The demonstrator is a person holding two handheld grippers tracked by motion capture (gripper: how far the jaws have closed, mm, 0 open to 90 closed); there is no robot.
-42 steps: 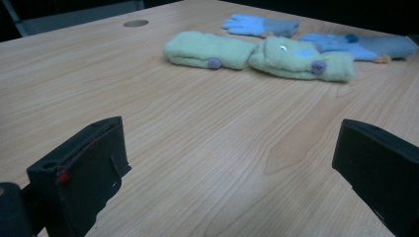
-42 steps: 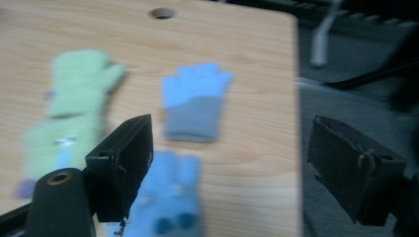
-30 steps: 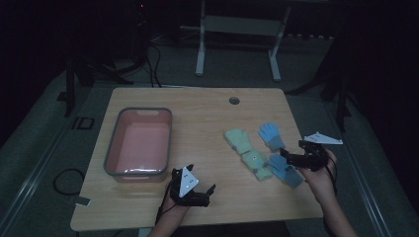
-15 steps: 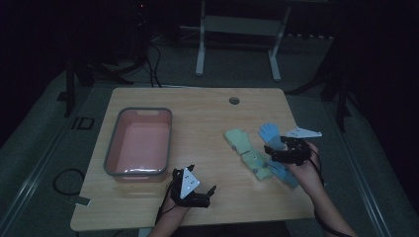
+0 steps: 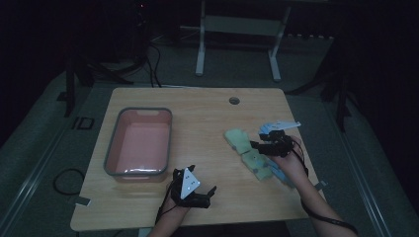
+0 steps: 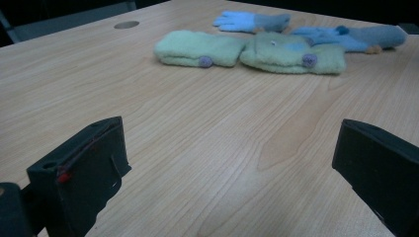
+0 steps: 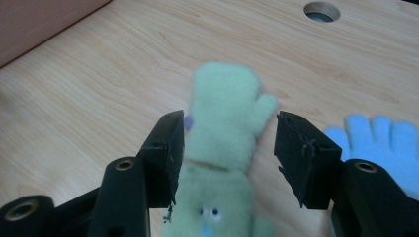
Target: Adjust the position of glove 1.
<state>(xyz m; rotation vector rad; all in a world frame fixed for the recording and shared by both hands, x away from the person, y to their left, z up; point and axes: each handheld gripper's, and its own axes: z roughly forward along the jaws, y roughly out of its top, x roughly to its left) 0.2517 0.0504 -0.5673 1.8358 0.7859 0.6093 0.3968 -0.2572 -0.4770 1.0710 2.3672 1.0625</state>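
Two pale green mittens lie end to end right of the table's middle, the far green mitten [image 5: 236, 137] [image 7: 225, 116] and the near one [image 5: 256, 162]. Two blue gloves [image 5: 268, 128] [image 7: 383, 143] lie beside them. My right gripper [image 5: 258, 145] [image 7: 230, 133] is open, with one jaw on each side of the far mitten's cuff end and a gap at each side. My left gripper [image 5: 210, 193] [image 6: 232, 148] rests low near the front edge, open wide with bare wood between its jaws. It faces the mittens [image 6: 197, 48] and the gloves [image 6: 249, 20].
A pink bin [image 5: 111, 158] with a grey rim stands on the left half of the table; its corner [image 7: 44, 19] is at the upper left of the right gripper view. A round cable hole [image 5: 234, 100] [image 7: 321, 11] sits near the far edge. Table legs stand beyond.
My right gripper has moved left from near the table's right edge onto the green mittens. My left gripper has stayed still.
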